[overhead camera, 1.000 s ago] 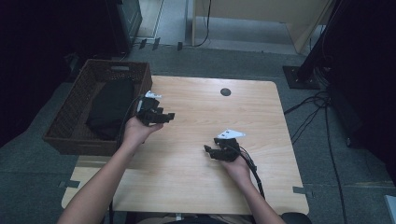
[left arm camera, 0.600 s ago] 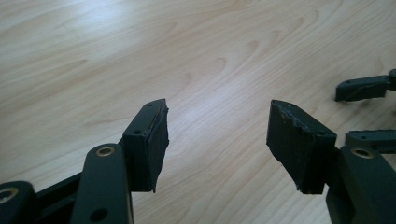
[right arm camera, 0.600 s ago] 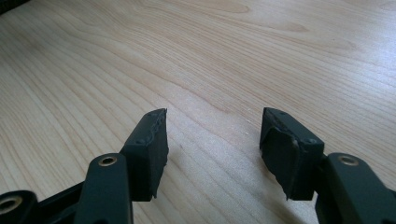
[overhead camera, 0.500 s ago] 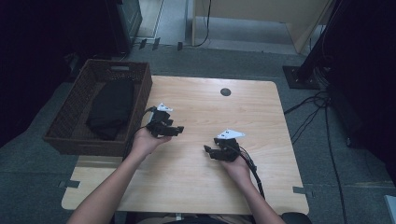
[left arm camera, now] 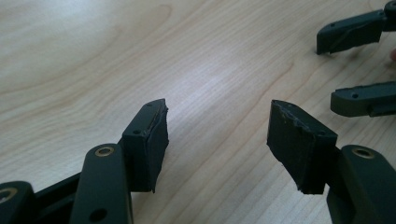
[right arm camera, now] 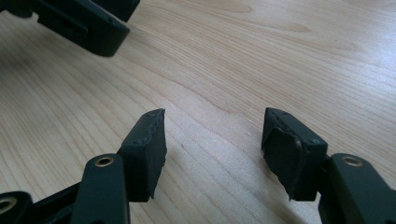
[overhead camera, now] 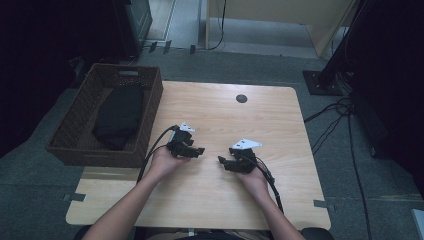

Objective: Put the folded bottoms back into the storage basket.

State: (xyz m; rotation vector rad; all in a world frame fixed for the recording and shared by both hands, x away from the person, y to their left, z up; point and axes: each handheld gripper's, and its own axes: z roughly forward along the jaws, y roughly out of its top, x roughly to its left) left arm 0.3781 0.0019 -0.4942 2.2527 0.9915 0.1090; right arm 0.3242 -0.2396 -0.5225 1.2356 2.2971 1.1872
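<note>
Grippers, two, hand-held, both low over a pale wooden surface (overhead camera: 210,195).

Left gripper (overhead camera: 199,150): held in the person's left hand (overhead camera: 165,161), near the middle of the surface, jaws pointing toward the other gripper. Jaws stand wide apart with nothing between them; in the left gripper view, bare wood grain shows in the gap (left arm camera: 217,135). A black cable (overhead camera: 152,150) trails from its body toward the near left edge. A small grey plate sits on top.

Right gripper (overhead camera: 222,161): held in the person's right hand (overhead camera: 255,177), just right of centre, jaws pointing toward the left gripper. Jaws likewise stand wide and hold nothing; the right gripper view shows bare wood between the pads (right arm camera: 212,140). Grey three-cornered plate (overhead camera: 246,144) on top; cable running back along the forearm.

Relation: the two sets of jaw tips face each other, near but apart. Each gripper view shows the other gripper's jaws at its upper edge.

Wicker basket (overhead camera: 80,147): dark brown, rectangular, at the left edge of the surface, well apart from the right gripper and near the left one. It contains a black cloth bundle (overhead camera: 119,115) lying lengthwise.

Round dark grommet (overhead camera: 241,98): set in the far part of the surface.
</note>
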